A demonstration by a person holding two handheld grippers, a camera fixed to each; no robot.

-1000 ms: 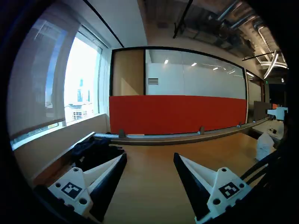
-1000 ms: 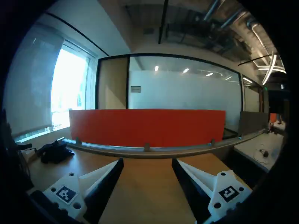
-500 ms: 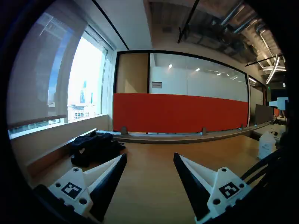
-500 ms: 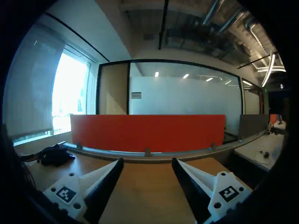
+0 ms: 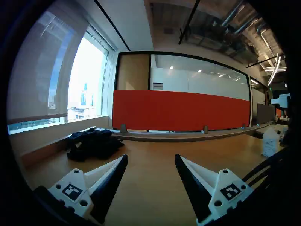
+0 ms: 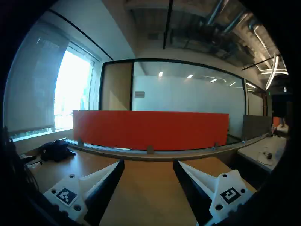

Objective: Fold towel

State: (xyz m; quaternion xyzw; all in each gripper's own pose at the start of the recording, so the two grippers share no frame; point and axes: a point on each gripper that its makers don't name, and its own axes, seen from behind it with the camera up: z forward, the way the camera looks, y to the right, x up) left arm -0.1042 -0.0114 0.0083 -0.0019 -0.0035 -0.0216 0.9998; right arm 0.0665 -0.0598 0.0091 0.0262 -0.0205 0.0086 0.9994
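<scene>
While both claws hover low over the wooden tabletop (image 5: 150, 199), neither one holds anything. In the left gripper view, the left gripper (image 5: 150, 155) has its two fingers spread wide, with bare wood showing in the gap between the tips. In the right gripper view, the right gripper (image 6: 148, 161) is just as wide, its tips well apart above the same light-brown surface.

A dark bundle (image 5: 92, 143) of crumpled cloth lies at the far left corner of the tabletop, close to the ledge under the window (image 5: 84, 88). It is well apart from both claws. From here I cannot tell whether it is the towel or some other fabric. The right gripper view shows the same dark bundle (image 6: 56, 150) farther off to the left, with thin cables just beside it at the left edge.

An orange panel (image 5: 180, 111) stands upright along the far edge of the tabletop, held in small grey feet. A glass wall (image 5: 199, 81) rises behind it. Near the right edge, the left gripper view shows a white object (image 5: 269, 141), too blurred to name. The right gripper view shows a second, pale desk (image 6: 263, 152) beyond the right edge.
</scene>
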